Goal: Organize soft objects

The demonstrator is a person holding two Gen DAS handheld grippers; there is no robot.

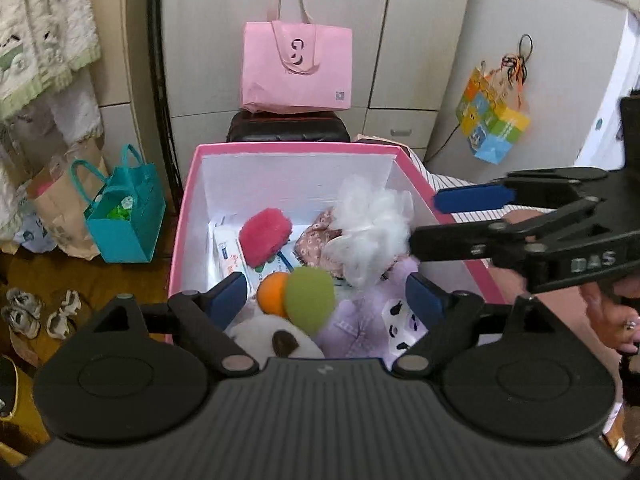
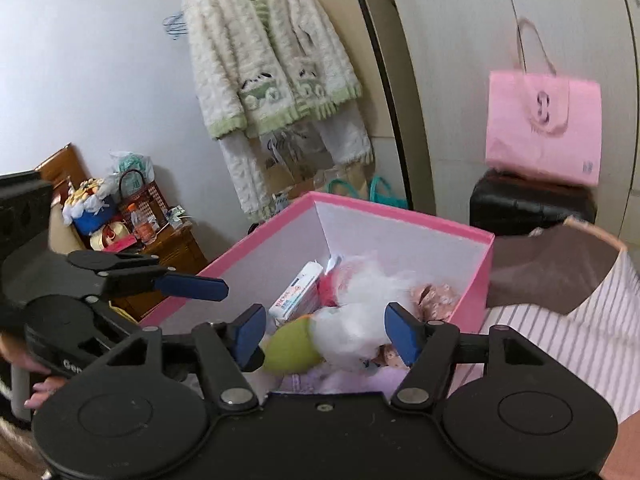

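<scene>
1. Both grippers hang over the pink box (image 1: 280, 148), and we see nothing held in either one. The left gripper (image 1: 326, 294) has its fingers spread wide, with the green puff (image 1: 310, 298) and orange ball (image 1: 271, 294) showing in the gap below them. The right gripper (image 2: 325, 332) is just as wide open above the white mesh pouf (image 2: 360, 320).

2. The soft things are already in the box: a red sponge (image 1: 266, 240), the pouf, a floral pouch (image 1: 316, 236), a purple plush (image 1: 360, 320) and a panda toy (image 1: 276, 338), piled on flat packets (image 1: 230, 256).

3. What we think could go wrong: the two grippers are near each other over one small opening, so a reach by either could knock the other. A pinch on the pouf may catch only loose mesh and drag its neighbours up with it. A low finger could also hook the box rim and shift the box.

4. Orientation: the green puff is egg-shaped; in the left view its long axis runs from upper left to lower right, narrow end towards us. The pouf has no clear axis.
</scene>
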